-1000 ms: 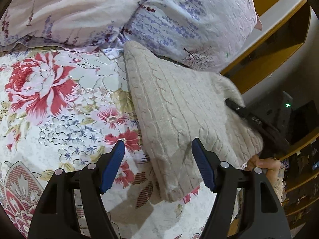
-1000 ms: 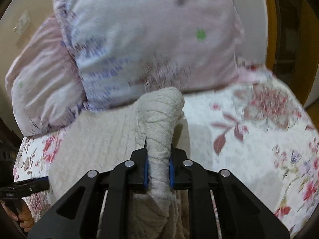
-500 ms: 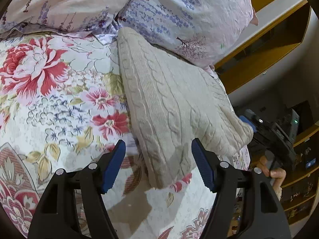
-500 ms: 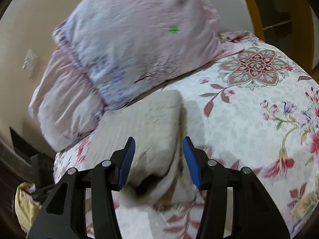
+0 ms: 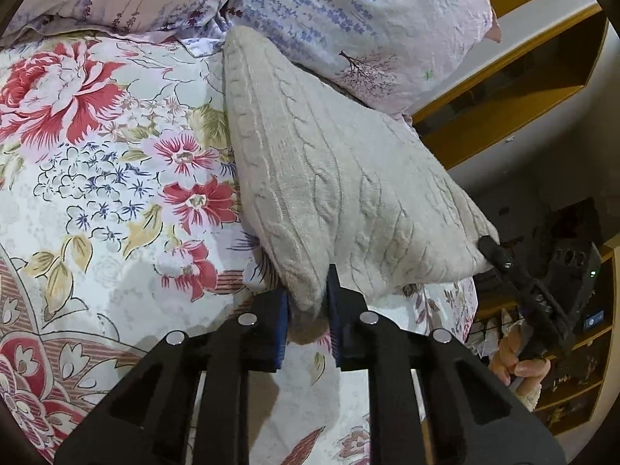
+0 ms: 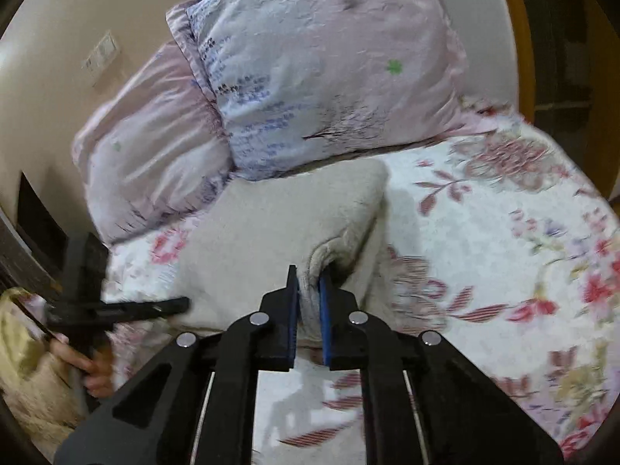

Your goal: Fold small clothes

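The left gripper [image 5: 308, 310] is closing on the near corner of the cream knit garment [image 5: 329, 178] between its blue pads, the right gripper [image 6: 309, 310] clamps another corner – the garment stretches ahead of both fingers, across the floral bedspread [image 5: 97, 155] toward the pillows [image 6: 310, 77].

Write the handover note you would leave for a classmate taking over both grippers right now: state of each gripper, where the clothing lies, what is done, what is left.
Left gripper: jaws closing on the near corner of the cream knit garment, fabric between the pads.
Right gripper: shut on a bunched fold at the garment's other near corner.
Garment: lies on the floral bedspread, far edge against the lavender pillow.
Done: it looks already folded into a compact, thick shape; both near corners gripped.
Left: probably lift both corners together and carry them toward the pillow for the next fold, then release and smooth. Keep the hands level so the layers do not slip.
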`<move>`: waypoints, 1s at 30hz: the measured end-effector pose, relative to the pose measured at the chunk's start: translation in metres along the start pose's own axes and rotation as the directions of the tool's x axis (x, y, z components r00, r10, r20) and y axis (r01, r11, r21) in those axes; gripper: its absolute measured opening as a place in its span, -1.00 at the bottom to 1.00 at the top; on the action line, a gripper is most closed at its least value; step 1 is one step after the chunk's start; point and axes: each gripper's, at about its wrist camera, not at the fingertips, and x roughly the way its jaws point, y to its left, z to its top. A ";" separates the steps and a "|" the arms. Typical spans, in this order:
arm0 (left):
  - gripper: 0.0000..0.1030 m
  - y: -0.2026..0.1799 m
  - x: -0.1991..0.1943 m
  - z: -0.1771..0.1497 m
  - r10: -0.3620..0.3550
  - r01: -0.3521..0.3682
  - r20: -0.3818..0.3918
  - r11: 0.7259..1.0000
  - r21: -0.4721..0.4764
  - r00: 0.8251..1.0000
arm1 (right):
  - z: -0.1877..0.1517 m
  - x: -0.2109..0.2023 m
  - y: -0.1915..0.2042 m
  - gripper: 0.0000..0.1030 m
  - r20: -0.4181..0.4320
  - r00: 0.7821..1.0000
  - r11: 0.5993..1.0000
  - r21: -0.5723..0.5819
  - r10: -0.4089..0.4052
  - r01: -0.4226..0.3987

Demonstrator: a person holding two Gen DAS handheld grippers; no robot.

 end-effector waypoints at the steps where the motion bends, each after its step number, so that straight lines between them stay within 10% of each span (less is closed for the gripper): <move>1: -0.69 0.000 0.000 -0.002 -0.003 0.003 -0.002 1.000 0.002 1.000 | -0.003 0.003 -0.005 -0.84 -0.022 0.999 0.999 -0.008 -0.038 0.038; 10: -0.70 0.010 -0.001 -0.010 -0.023 0.024 -0.028 1.000 0.010 0.999 | -0.026 0.033 -0.044 -0.80 -0.156 0.984 0.991 0.085 -0.086 0.100; 15: -0.56 0.007 -0.010 -0.007 -0.023 0.023 -0.022 1.000 0.021 0.999 | -0.012 0.021 -0.051 -0.13 -0.158 0.987 0.987 0.158 -0.019 0.044; 17: -0.04 0.005 -0.014 -0.001 -0.015 0.016 -0.009 1.000 0.015 1.000 | 0.002 0.018 -0.059 0.09 -0.117 0.992 0.974 0.228 0.037 -0.010; 18: 0.29 0.004 -0.016 0.003 0.000 0.000 0.013 1.000 0.016 1.000 | 0.012 0.019 -0.064 0.10 -0.096 0.993 0.964 0.264 0.065 -0.038; 27: 0.43 -0.004 0.001 0.042 0.150 -0.151 0.043 0.988 0.015 0.988 | 0.062 0.089 -0.089 0.07 -0.137 0.986 0.916 0.401 0.090 -0.028; 30: 0.45 -0.004 0.006 0.052 0.139 -0.140 0.044 0.990 0.002 0.989 | 0.065 0.110 -0.083 -0.46 -0.183 0.980 0.925 0.379 0.082 -0.007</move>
